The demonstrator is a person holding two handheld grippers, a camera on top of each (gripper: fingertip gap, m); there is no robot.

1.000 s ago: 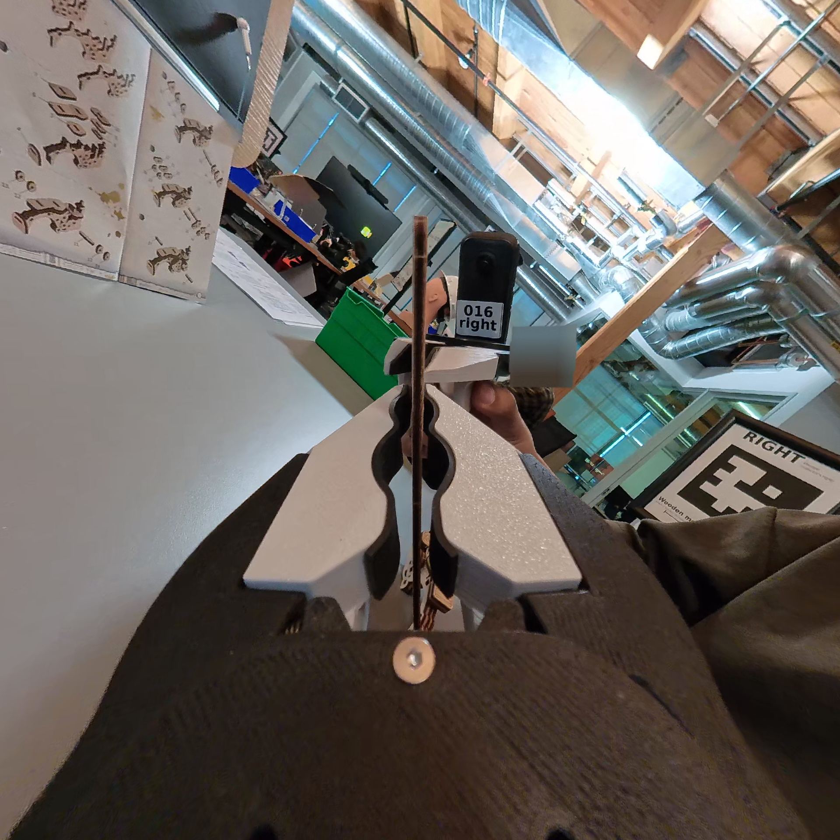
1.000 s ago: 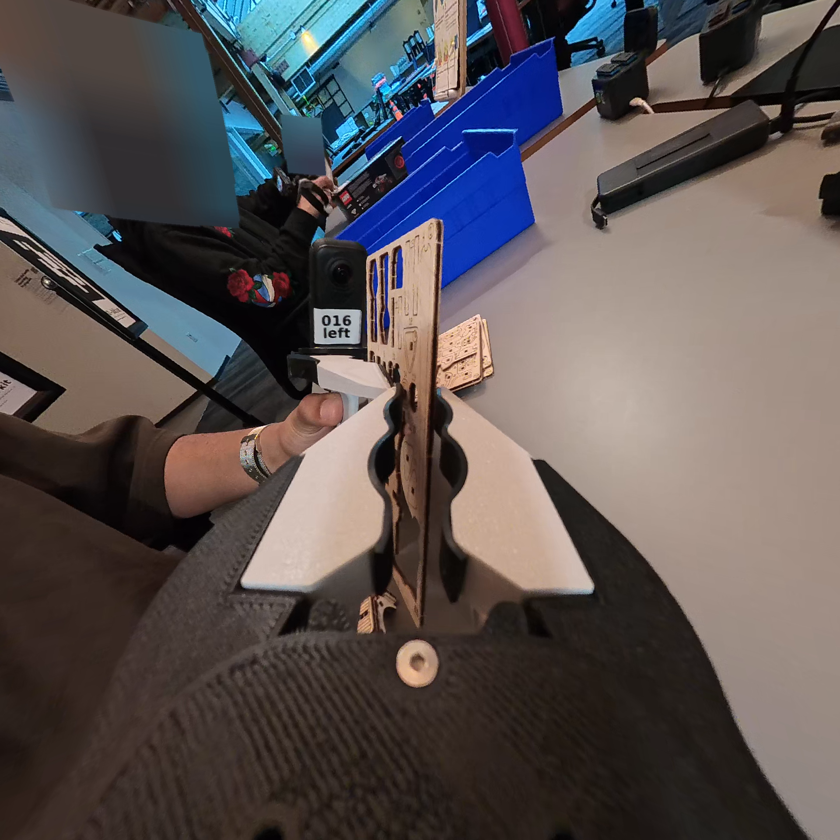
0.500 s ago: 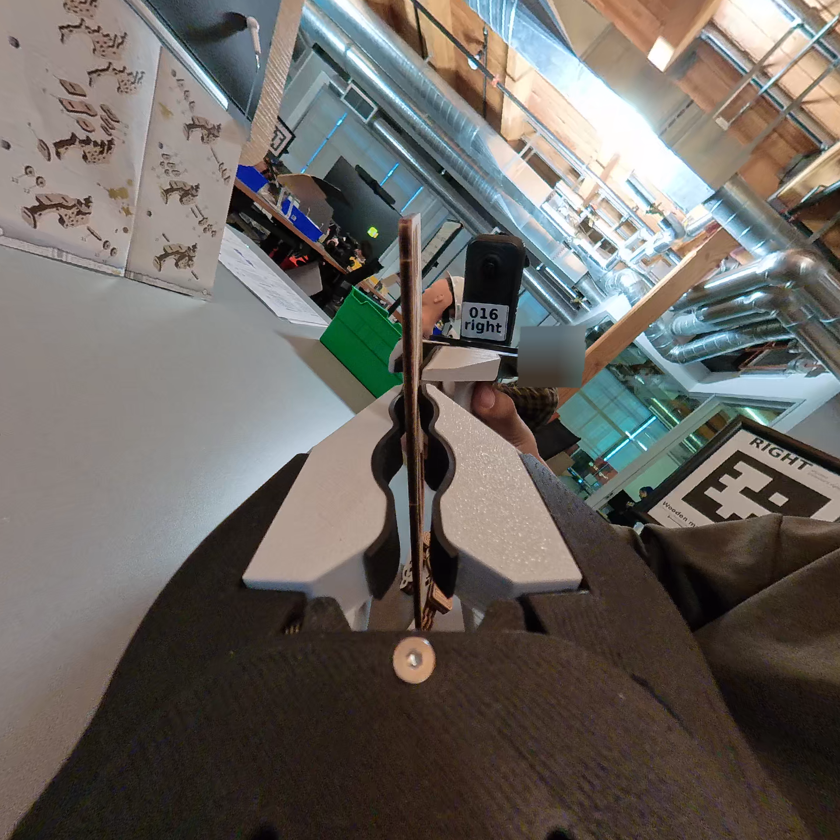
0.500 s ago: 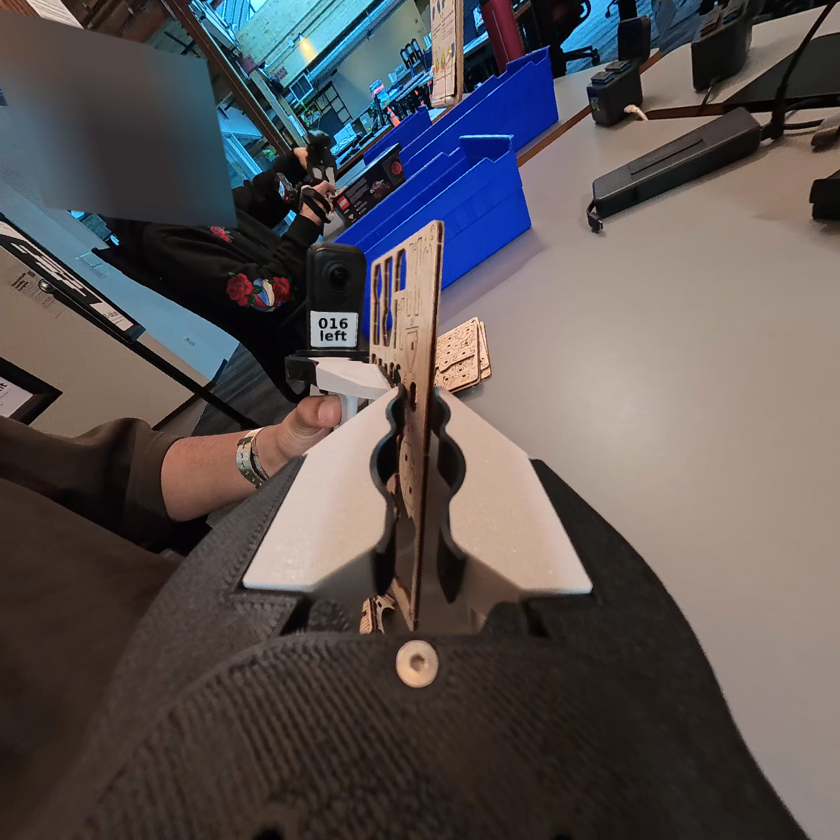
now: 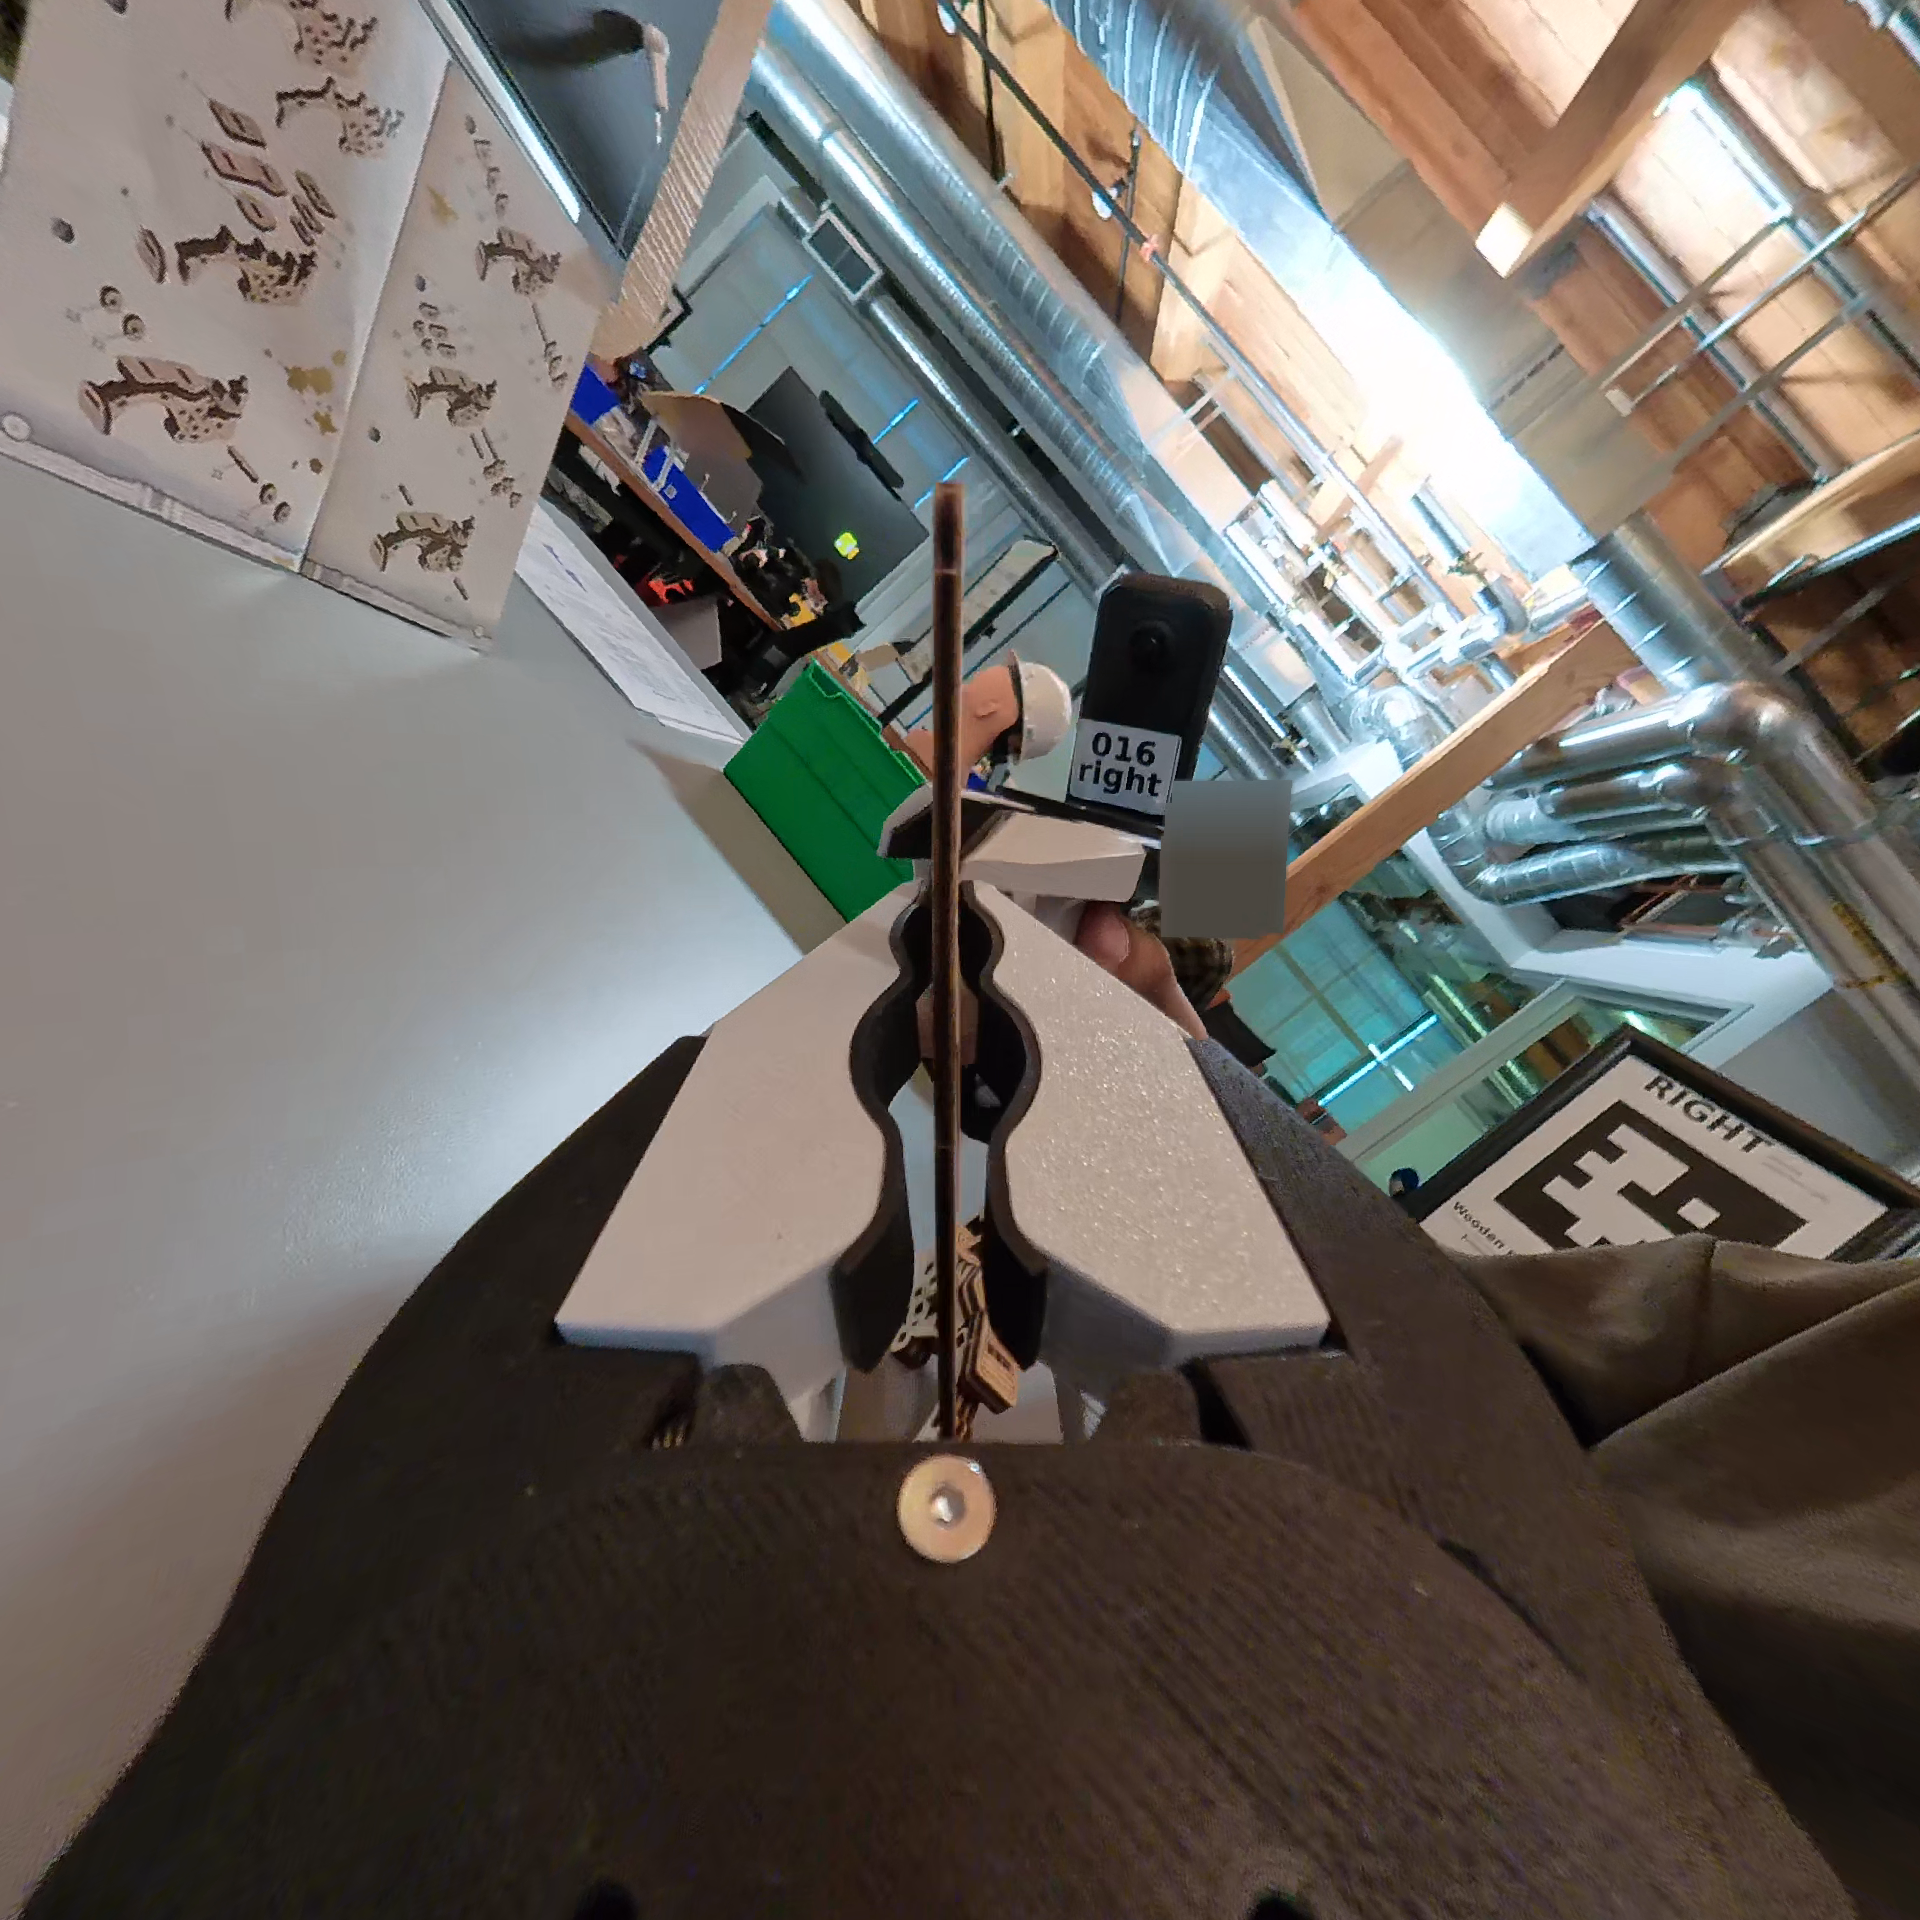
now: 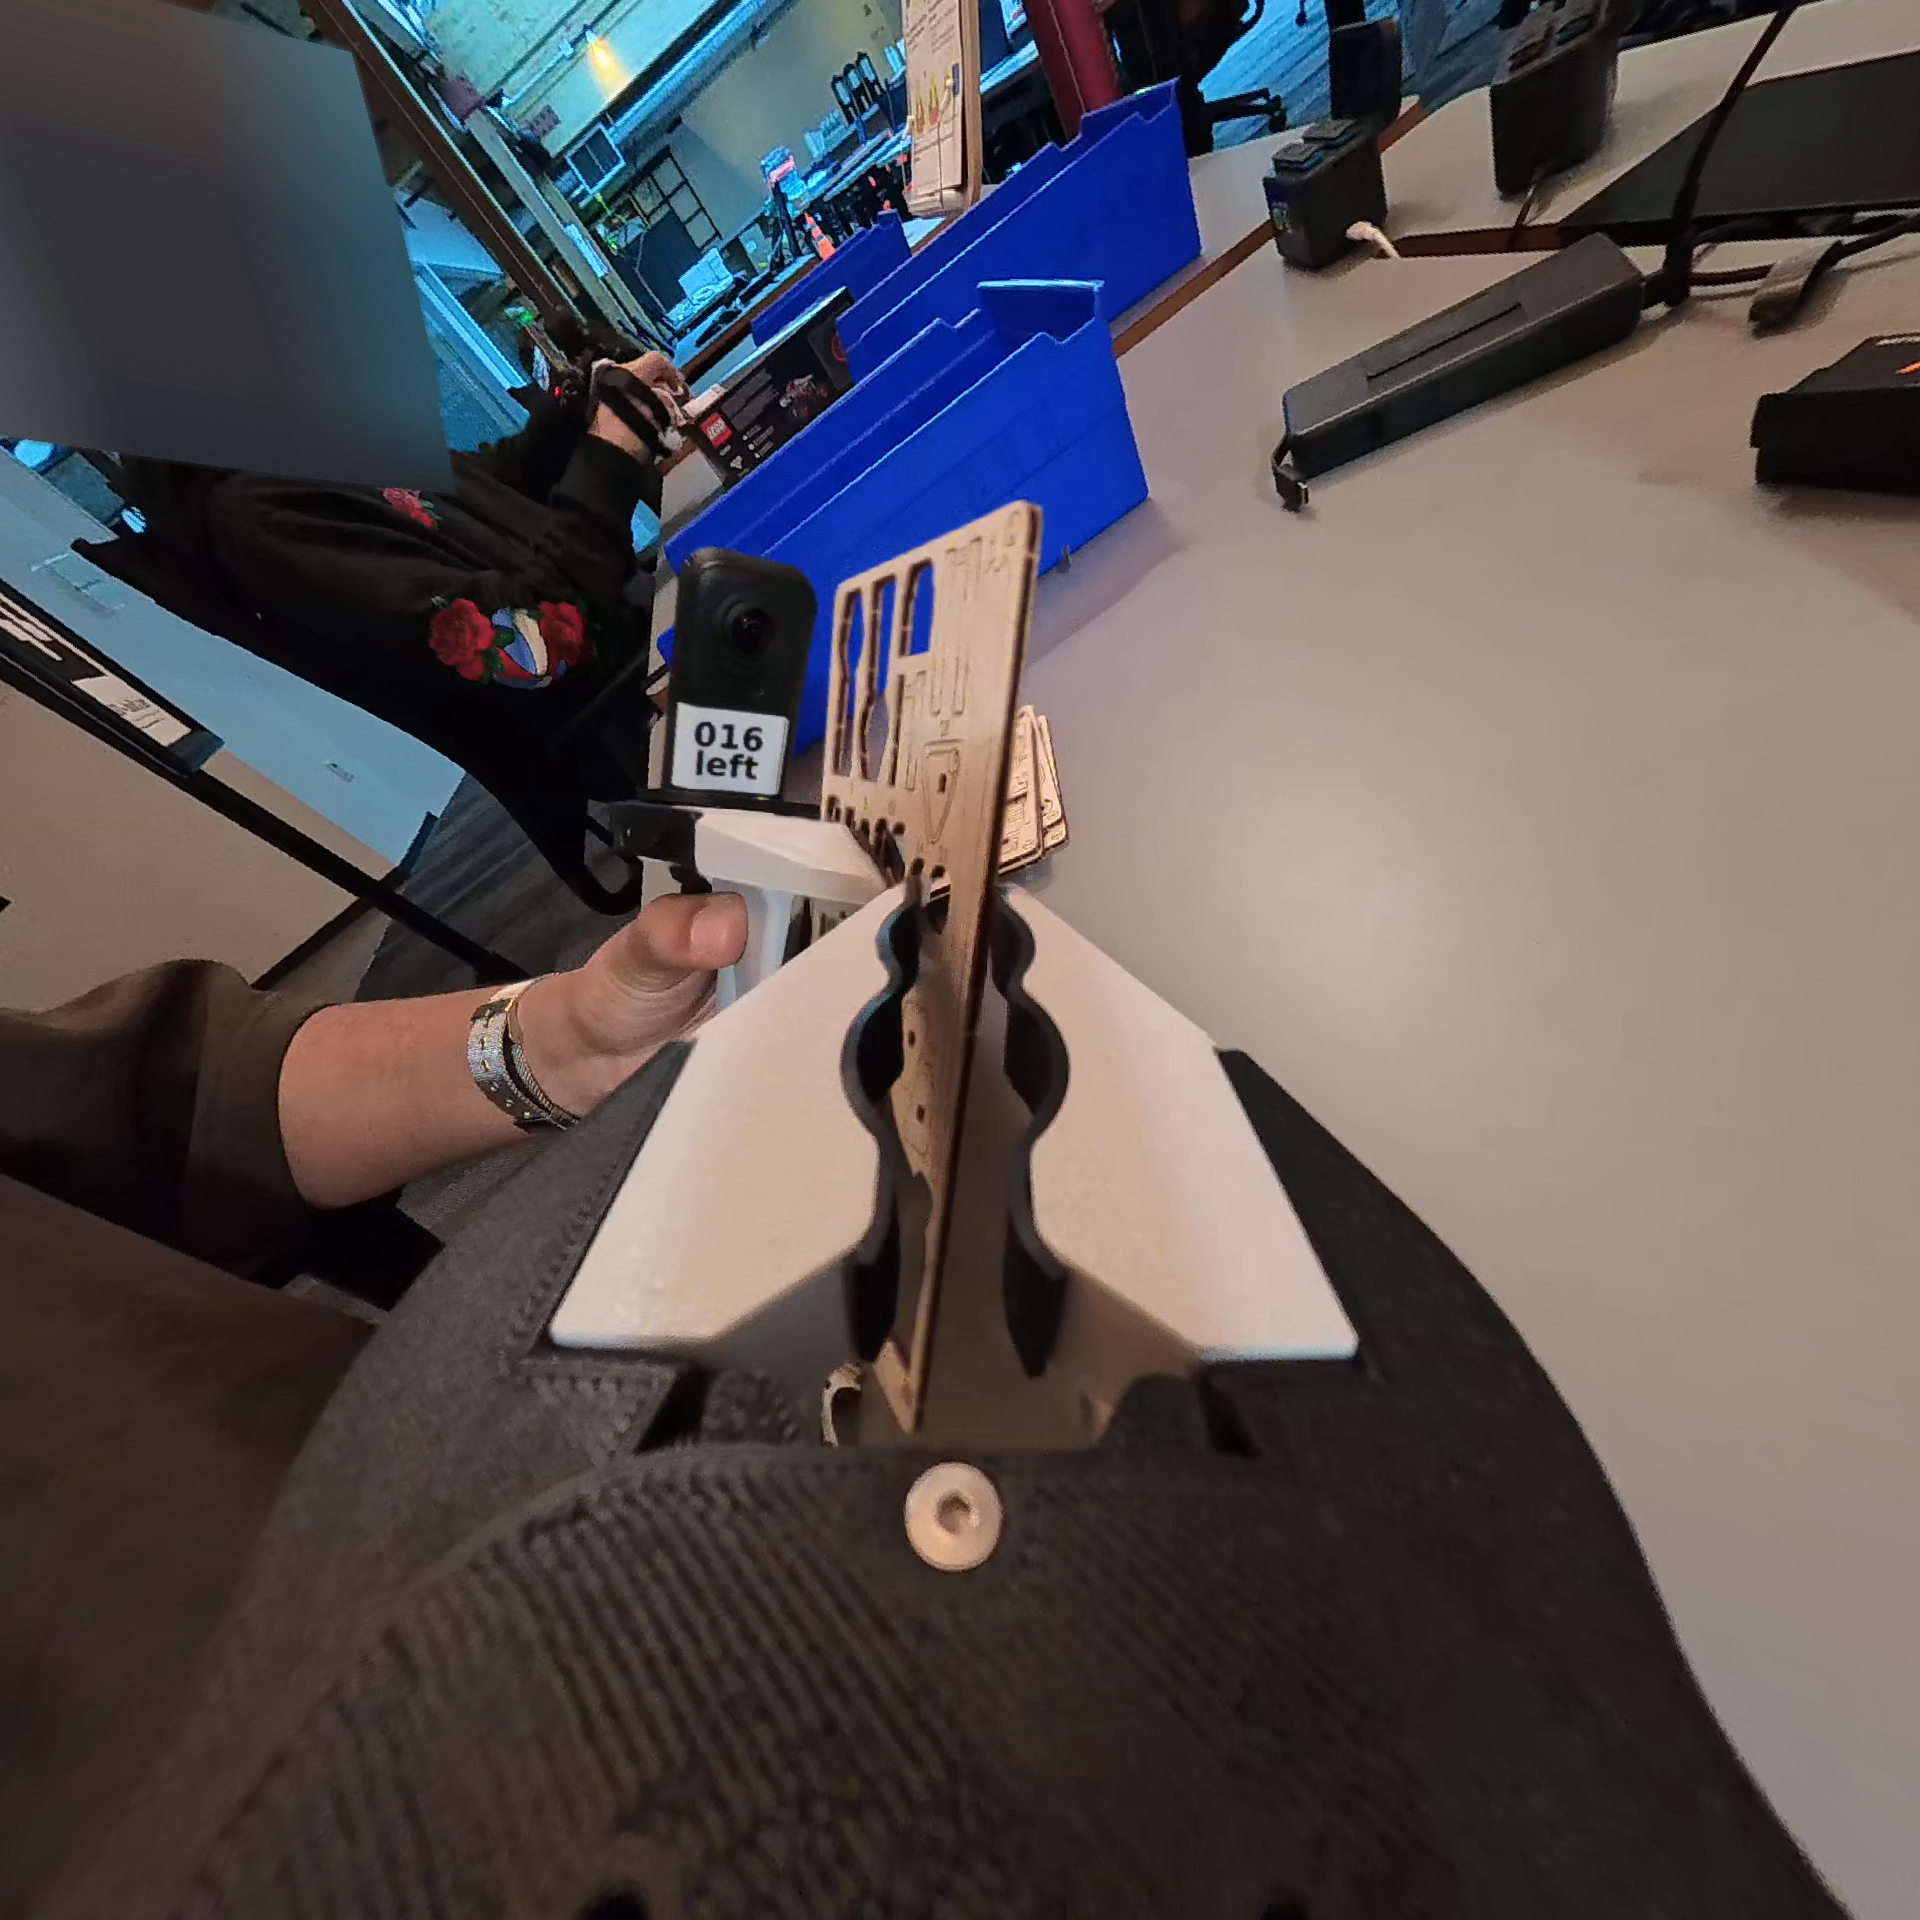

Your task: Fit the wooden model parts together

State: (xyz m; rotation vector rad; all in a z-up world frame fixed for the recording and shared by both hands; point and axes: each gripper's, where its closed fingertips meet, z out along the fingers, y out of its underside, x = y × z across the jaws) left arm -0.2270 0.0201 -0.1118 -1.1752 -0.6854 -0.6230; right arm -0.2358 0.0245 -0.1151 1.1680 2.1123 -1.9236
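Left wrist view: the left hand-held gripper (image 5: 943,1049) is closed down onto a thin wooden sheet (image 5: 943,831), seen edge-on and standing straight up between its fingers. Just beyond, the right hand-held gripper (image 5: 1013,847) meets the same sheet from the far side, a hand (image 5: 1117,940) behind it. Small wooden pieces (image 5: 971,1340) show deep in the throat of the fingers; what they belong to cannot be told. The grey surface (image 5: 312,935) lies open to the left, with folded instruction sheets (image 5: 260,260) standing well back and a green bin (image 5: 821,790) past the far edge.

Right wrist view: the right hand-held gripper (image 6: 951,997) pinches the wooden sheet (image 6: 940,717) too, its flat face turned partly this way. Several long slots in its upper part are already empty, while other cut shapes sit in place lower down. The left hand-held gripper (image 6: 831,862) holds it from the opposite side, with a hand (image 6: 634,987) on its grip. A small stack of further wooden sheets (image 6: 1039,800) lies on the surface (image 6: 1455,935) just behind.

Judging from this, the work is at an early stage: parts are being freed from the sheet, and no joined model is visible. Room to move is generous on the surface to the right; blue bins (image 6: 966,416) and black devices (image 6: 1455,364) sit well apart, near the far edge.
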